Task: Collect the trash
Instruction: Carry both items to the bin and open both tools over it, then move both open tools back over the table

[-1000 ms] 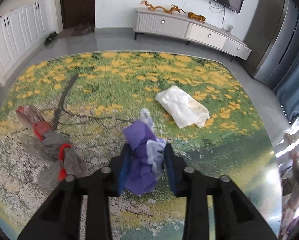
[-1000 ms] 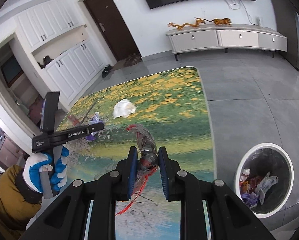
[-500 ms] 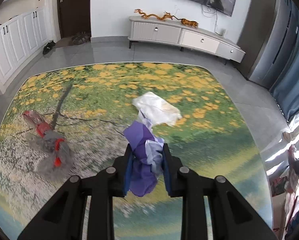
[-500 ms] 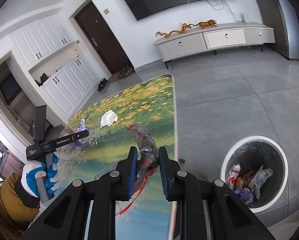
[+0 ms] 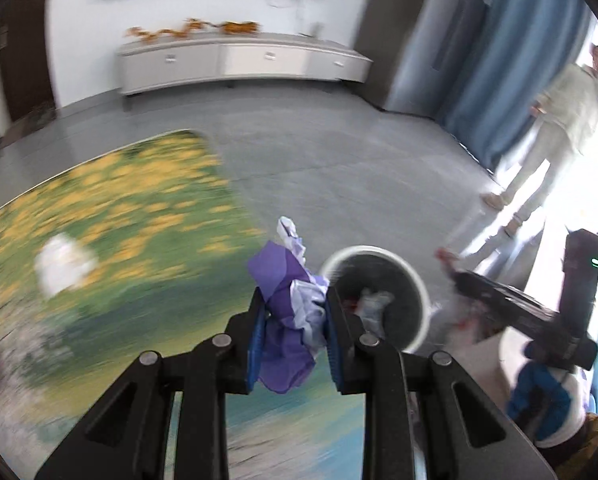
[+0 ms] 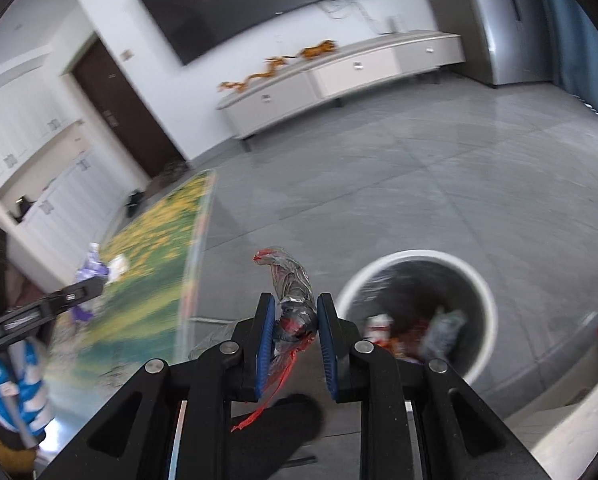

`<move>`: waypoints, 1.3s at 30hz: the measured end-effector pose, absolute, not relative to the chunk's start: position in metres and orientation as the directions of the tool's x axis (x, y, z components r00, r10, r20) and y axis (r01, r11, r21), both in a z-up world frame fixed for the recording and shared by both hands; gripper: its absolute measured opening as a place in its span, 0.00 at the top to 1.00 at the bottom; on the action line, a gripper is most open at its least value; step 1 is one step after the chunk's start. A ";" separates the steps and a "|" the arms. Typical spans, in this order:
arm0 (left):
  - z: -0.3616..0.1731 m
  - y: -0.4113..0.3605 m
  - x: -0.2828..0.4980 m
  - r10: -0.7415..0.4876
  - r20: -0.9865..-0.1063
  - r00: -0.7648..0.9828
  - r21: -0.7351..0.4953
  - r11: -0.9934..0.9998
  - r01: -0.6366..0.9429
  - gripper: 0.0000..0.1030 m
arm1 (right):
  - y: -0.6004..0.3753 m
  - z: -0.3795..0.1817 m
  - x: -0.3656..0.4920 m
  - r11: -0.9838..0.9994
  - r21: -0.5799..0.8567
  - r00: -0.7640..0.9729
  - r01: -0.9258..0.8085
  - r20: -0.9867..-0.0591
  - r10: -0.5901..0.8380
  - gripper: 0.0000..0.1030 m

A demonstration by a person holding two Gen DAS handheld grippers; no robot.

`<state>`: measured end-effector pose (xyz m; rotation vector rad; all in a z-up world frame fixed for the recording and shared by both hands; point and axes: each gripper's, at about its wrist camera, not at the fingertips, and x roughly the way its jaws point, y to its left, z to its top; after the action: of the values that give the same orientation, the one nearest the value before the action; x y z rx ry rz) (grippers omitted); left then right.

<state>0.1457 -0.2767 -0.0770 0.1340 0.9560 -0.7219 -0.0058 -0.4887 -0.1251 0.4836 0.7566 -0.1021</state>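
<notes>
My left gripper is shut on a crumpled purple and white wrapper, held over the table's right edge. My right gripper is shut on a clear plastic wrapper with red strips, held above the floor beside the table. The round white trash bin with a dark liner stands on the floor just right of it and holds several pieces of trash. The bin also shows in the left wrist view, just past the purple wrapper. A crumpled white paper lies on the flower-print table.
A person in light clothes stands by the blue curtain at the right. A low white TV cabinet runs along the far wall. Grey tiled floor lies between table and cabinet.
Both grippers have swung right, off the table toward the bin, each still holding its trash. The bin is now closer in both views.
</notes>
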 end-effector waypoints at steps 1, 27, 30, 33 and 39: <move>-0.078 -0.294 0.144 -0.505 -0.786 0.356 -0.192 0.747 0.636 0.76 | -0.495 -0.127 -0.005 0.883 0.378 0.722 0.277 -0.689 0.068 0.80; -0.120 -0.411 0.144 -0.536 -0.811 0.234 -0.268 0.697 0.666 0.49 | -0.559 -0.163 0.001 0.821 0.251 0.607 0.513 -0.782 -0.140 0.58; -0.109 -0.383 0.131 -0.513 -0.795 0.324 -0.196 0.723 0.663 0.49 | -0.546 -0.148 -0.009 0.840 0.254 0.643 0.480 -0.753 -0.140 0.56; -0.097 -0.347 0.122 -0.499 -0.770 0.398 -0.158 0.753 0.639 0.49 | -0.529 -0.133 -0.014 0.860 0.258 0.674 0.440 -0.728 -0.127 0.55; -0.068 -0.279 0.101 -0.442 -0.697 0.564 -0.061 0.821 0.568 0.49 | -0.488 -0.105 -0.024 0.897 0.253 0.726 0.362 -0.681 -0.101 0.48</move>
<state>0.1014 -0.2793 -0.0678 0.1780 0.7671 -0.5978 -0.0238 -0.4877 -0.1049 0.3877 0.7175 -0.2625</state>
